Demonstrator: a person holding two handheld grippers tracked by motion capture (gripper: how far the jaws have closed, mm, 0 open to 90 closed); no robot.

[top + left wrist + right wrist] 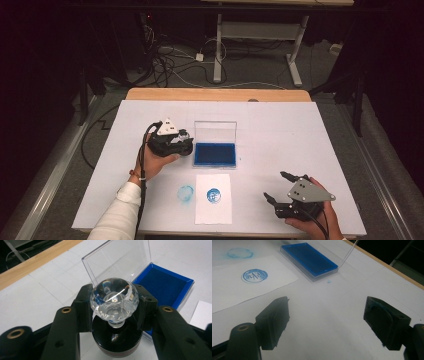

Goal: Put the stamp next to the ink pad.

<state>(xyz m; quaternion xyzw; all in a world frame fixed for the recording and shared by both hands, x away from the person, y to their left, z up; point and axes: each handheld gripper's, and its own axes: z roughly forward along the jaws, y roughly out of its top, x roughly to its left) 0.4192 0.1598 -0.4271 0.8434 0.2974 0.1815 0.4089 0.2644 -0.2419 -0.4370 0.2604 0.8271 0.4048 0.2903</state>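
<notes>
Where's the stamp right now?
The stamp is clamped in the left gripper, left of centre in the high view, right beside the left edge of the open blue ink pad.

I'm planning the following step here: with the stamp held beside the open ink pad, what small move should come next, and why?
Probably shift the left tool over the blue ink pad and lower the stamp onto it. The tool is shut on the stamp's clear knob, the pad's lid stands open, and the stamp sits just beside the pad. The paper already bears one print.
</notes>
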